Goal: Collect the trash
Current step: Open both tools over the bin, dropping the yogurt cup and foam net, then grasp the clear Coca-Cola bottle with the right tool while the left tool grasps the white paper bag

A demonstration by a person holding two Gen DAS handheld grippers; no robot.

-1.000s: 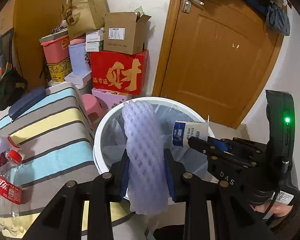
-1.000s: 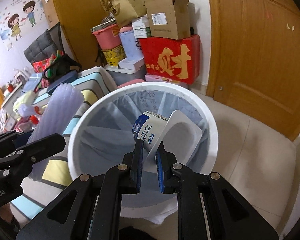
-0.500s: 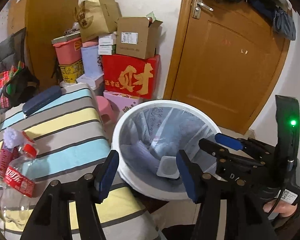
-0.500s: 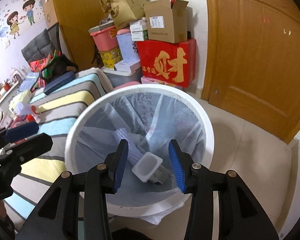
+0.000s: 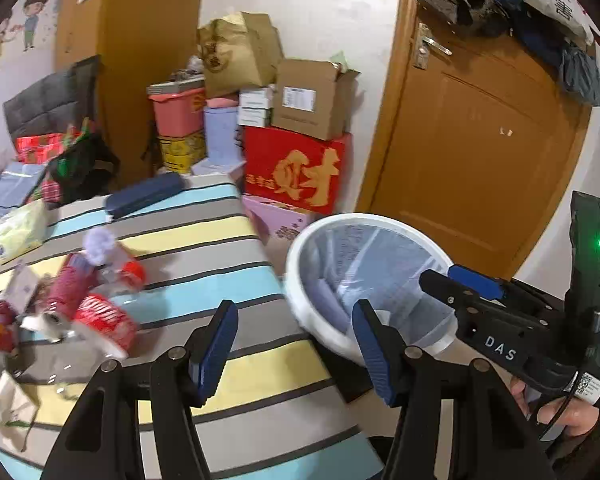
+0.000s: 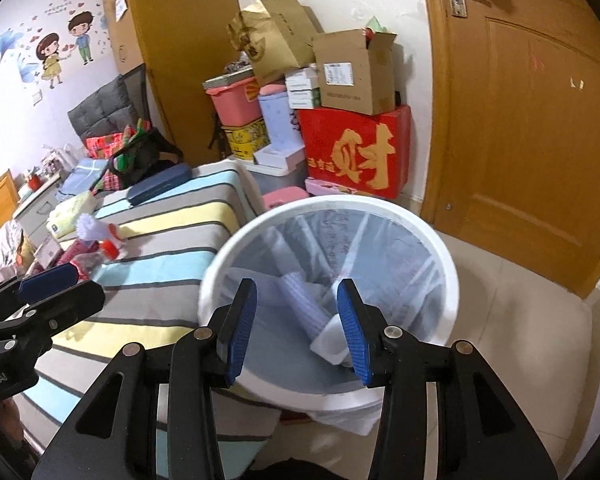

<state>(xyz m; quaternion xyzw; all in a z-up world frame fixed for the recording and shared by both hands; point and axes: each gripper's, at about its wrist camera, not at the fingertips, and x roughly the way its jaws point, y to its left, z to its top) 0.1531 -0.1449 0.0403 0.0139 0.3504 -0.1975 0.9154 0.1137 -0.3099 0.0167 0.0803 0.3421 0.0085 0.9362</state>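
Note:
A white round bin (image 6: 340,201) with a clear liner stands beside the striped bed (image 5: 204,240). In the bin lie a lavender foam net (image 6: 300,306) and a white cup (image 6: 327,345). My right gripper (image 6: 297,296) hangs open over the bin with nothing between its fingers. My left gripper (image 5: 294,320) is also open and holds nothing, over the bed's edge next to the bin's rim (image 5: 300,304). Red-labelled plastic bottles and paper scraps (image 5: 80,304) lie in a heap on the bed at the left. The right gripper (image 5: 460,284) shows at the right of the left wrist view.
Stacked boxes, a red carton (image 5: 296,168) and pink tubs stand against the wall behind the bin. A wooden door (image 6: 520,120) is at the right over a tiled floor. A dark blue case (image 5: 144,196), a tissue pack (image 5: 18,232) and a black bag (image 5: 84,164) lie farther up the bed.
Both grippers opened. The foam net left the left gripper and the cup left the right one; both now lie in the bin. The left gripper swung left toward the bed.

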